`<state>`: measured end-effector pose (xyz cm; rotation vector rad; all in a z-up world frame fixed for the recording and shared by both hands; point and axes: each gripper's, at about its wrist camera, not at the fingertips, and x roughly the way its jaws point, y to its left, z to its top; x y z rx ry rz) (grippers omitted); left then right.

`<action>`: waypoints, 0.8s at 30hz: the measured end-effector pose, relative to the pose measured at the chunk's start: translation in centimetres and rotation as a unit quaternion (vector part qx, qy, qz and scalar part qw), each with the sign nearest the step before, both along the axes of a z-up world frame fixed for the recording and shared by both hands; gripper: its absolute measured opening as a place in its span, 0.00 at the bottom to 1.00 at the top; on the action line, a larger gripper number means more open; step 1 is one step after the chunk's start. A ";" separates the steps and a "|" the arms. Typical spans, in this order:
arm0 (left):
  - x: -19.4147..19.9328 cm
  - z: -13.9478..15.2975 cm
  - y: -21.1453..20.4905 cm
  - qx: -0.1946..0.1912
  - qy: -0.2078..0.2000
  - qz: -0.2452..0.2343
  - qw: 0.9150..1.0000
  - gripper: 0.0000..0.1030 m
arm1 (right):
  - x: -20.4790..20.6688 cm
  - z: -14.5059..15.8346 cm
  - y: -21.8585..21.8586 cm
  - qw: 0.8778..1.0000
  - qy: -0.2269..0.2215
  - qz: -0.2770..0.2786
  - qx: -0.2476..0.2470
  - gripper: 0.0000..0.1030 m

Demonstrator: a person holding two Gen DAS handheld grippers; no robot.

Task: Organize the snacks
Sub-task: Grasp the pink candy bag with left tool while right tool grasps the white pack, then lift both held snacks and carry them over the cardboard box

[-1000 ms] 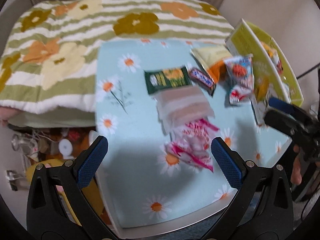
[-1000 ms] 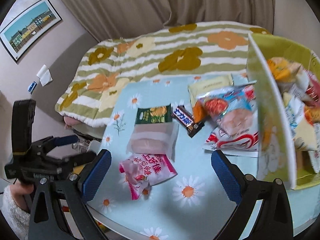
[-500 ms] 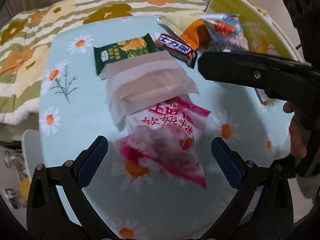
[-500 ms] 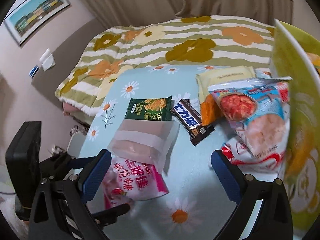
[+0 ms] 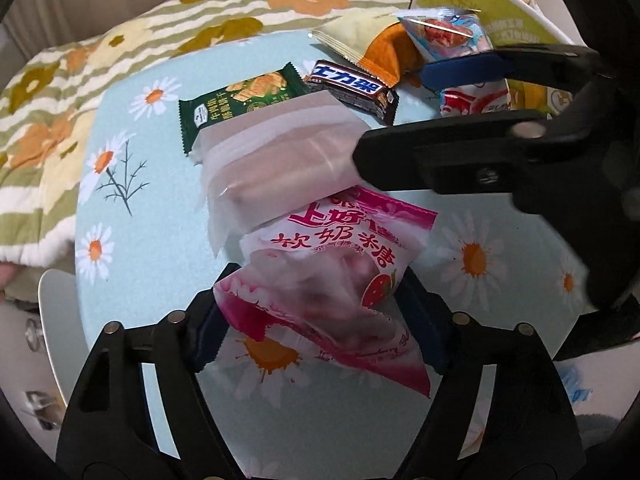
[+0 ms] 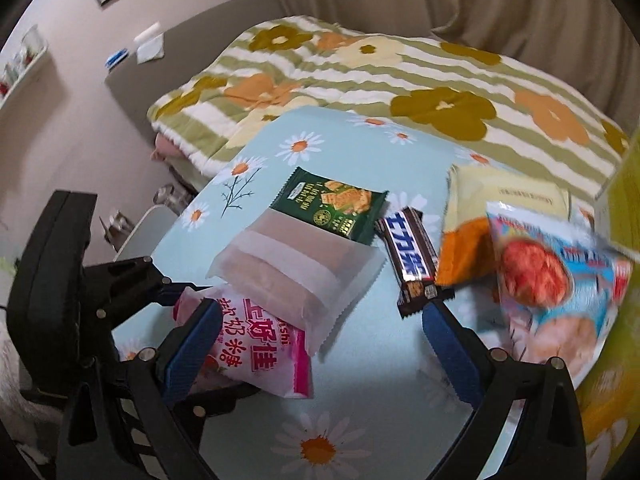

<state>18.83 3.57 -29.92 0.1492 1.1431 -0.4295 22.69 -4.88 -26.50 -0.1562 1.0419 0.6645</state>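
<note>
Daisy-print table (image 5: 152,240) by floral bed (image 6: 400,80); left gripper (image 5: 316,320) pinches pink candy bag (image 5: 336,264) btwn fingers, right gripper (image 6: 320,340) wide apart over table.

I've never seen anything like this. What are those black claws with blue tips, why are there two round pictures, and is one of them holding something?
No robot here: a person holds a two-finger gripper in each hand, and each carries a wide-angle camera looking along its fingers, hence two round pictures. In the left gripper's view, its blue pads squeeze a pink candy bag. The right gripper is open, holding nothing, and hangs over the daisy-print table. Also lying there: a frosted white packet resting partly on the pink bag, a green cracker pack, a dark chocolate bar, a yellow-orange packet and a blue bag. A flowered blanket lies behind.
</note>
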 end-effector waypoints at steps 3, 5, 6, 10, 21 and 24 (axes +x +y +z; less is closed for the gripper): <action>-0.2 0.1 0.3 -0.006 0.002 -0.001 1.000 0.64 | 0.4 -0.2 0.6 1.000 -0.001 0.015 -0.003 0.97; -0.3 0.2 0.6 -0.010 0.008 0.004 1.000 0.63 | 0.7 -0.3 1.0 1.000 -0.001 0.023 -0.007 0.97; -0.4 0.3 0.8 -0.015 0.011 0.007 1.000 0.62 | 0.7 -0.4 1.3 1.000 -0.001 0.028 -0.008 0.97; -1.1 0.3 1.6 -0.020 0.020 0.023 0.999 0.62 | 1.1 -0.6 2.6 0.998 -0.005 0.061 -0.014 0.97; -2.7 0.8 5.3 -0.024 0.039 0.090 0.995 0.62 | 2.1 -2.2 6.2 0.983 -0.026 0.171 -0.063 0.97; -2.6 1.1 6.6 -0.027 0.037 0.110 0.993 0.62 | 2.1 -2.6 6.6 0.977 -0.032 0.197 -0.072 0.97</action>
